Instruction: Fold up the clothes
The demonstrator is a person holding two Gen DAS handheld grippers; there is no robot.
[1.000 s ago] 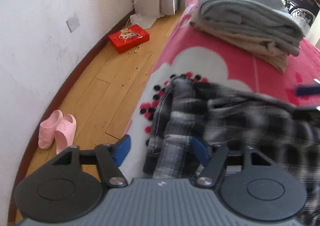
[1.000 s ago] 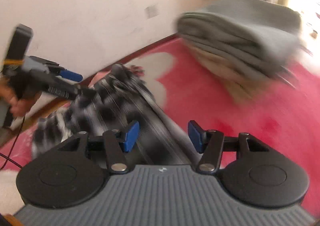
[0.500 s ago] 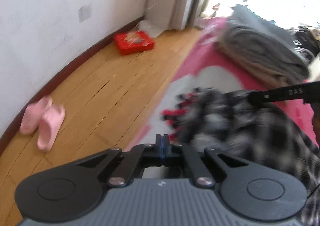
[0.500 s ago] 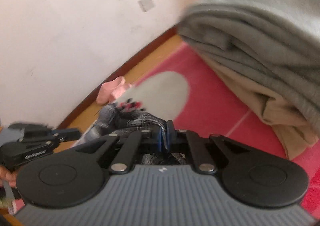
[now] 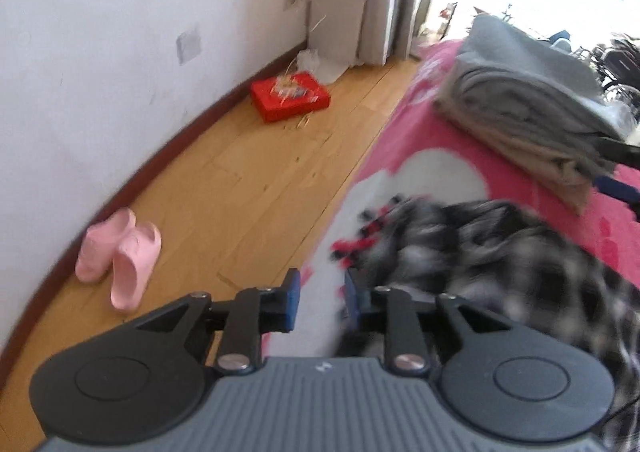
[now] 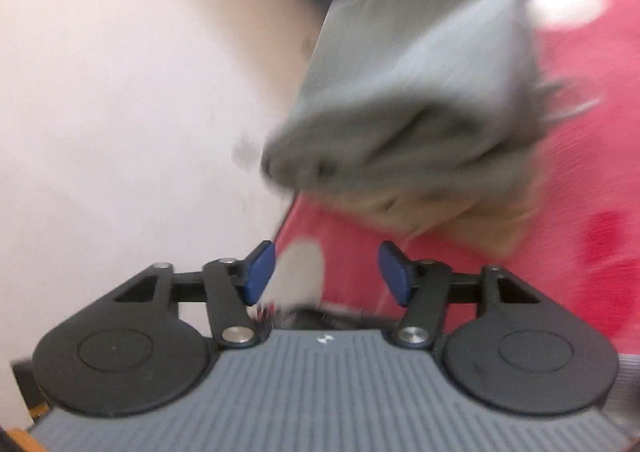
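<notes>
Left gripper (image 5: 319,294) opening, nothing between its blue pads, beside plaid shirt (image 5: 500,252) at the bed's (image 5: 420,124) floor-side edge. Right gripper (image 6: 327,272) opening too, empty, facing folded grey pile (image 6: 420,92).

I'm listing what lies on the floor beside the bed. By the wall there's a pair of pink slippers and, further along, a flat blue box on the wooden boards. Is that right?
Not quite: the flat box on the wooden floor is red, not blue, as the left wrist view shows. The pair of pink slippers does lie by the white wall.
</notes>
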